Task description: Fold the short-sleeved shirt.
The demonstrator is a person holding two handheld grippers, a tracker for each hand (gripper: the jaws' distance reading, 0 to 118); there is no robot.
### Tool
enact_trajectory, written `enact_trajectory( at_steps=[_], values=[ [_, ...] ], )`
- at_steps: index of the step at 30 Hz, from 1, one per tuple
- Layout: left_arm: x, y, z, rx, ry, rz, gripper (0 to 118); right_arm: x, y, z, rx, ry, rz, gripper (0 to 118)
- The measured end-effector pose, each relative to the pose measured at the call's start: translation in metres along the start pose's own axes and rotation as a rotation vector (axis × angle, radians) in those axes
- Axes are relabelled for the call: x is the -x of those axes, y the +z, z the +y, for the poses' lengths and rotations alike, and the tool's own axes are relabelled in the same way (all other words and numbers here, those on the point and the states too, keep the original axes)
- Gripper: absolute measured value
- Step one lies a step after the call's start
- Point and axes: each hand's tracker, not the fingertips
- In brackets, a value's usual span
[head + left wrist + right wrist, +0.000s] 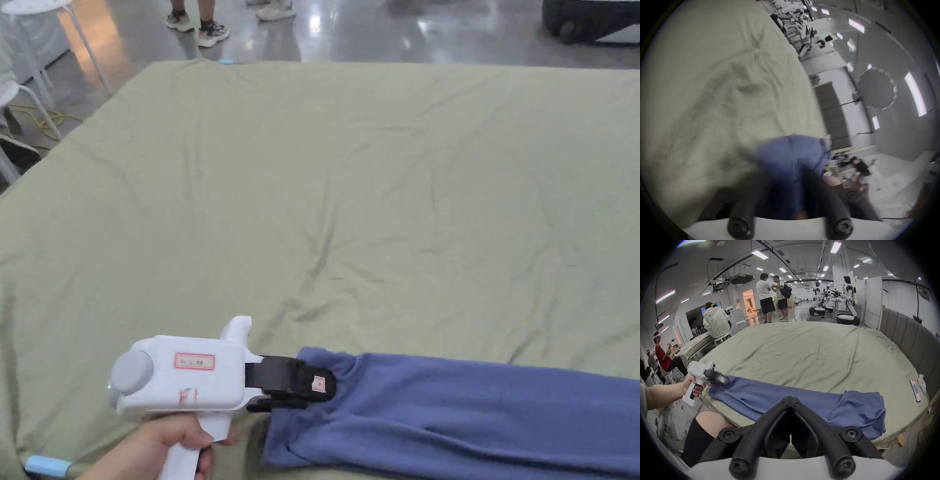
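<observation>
The blue short-sleeved shirt (475, 412) lies as a long narrow strip along the near edge of the green-sheeted bed (350, 187). Held in a hand, my white left gripper (315, 382) has its black jaws pinched on the strip's left end. The left gripper view is blurred and has blue cloth (791, 159) running between the jaws of that gripper (789, 183). In the right gripper view the shirt (786, 400) has a sleeve spread at its right end. There the left gripper (723, 380) is at the shirt's left tip. My right gripper (790, 398) is shut and empty, off the bed's near edge above a knee.
A pink phone (915, 392) and a small white object (921, 382) lie at the bed's right side beside the padded headboard (907, 337). People stand beyond the far edge (768, 295). White robots (848, 301) are farther back and white stools (37, 37) stand to the left.
</observation>
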Motion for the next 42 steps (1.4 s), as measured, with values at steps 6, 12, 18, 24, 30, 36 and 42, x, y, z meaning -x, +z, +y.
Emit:
enact_trajectory(
  at_steps=[6, 12, 18, 24, 30, 36, 42],
  values=[
    [-0.007, -0.011, -0.003, 0.051, -0.053, -0.012, 2, 0.004, -0.009, 0.000, 0.003, -0.027, 0.010, 0],
    [-0.009, 0.046, 0.019, -0.026, 0.030, 0.002, 2, 0.000, -0.004, 0.006, -0.013, -0.008, 0.011, 0],
    [-0.020, 0.085, 0.025, -0.023, 0.096, 0.174, 2, -0.005, 0.003, 0.010, -0.033, 0.022, 0.044, 0],
    [-0.103, 0.087, 0.030, 0.019, 0.061, 0.376, 2, -0.019, 0.006, 0.009, -0.025, 0.086, 0.103, 0],
    [-0.209, 0.042, 0.030, 0.022, 0.019, 0.442, 2, -0.039, 0.010, 0.011, -0.040, 0.146, 0.182, 0],
    [-0.271, -0.042, 0.018, 0.065, -0.004, 0.426, 2, -0.064, 0.023, 0.020, -0.074, 0.139, 0.222, 0],
    [-0.277, -0.139, 0.011, 0.126, -0.038, 0.507, 2, -0.082, 0.031, 0.037, -0.145, 0.087, 0.262, 0]
  ],
)
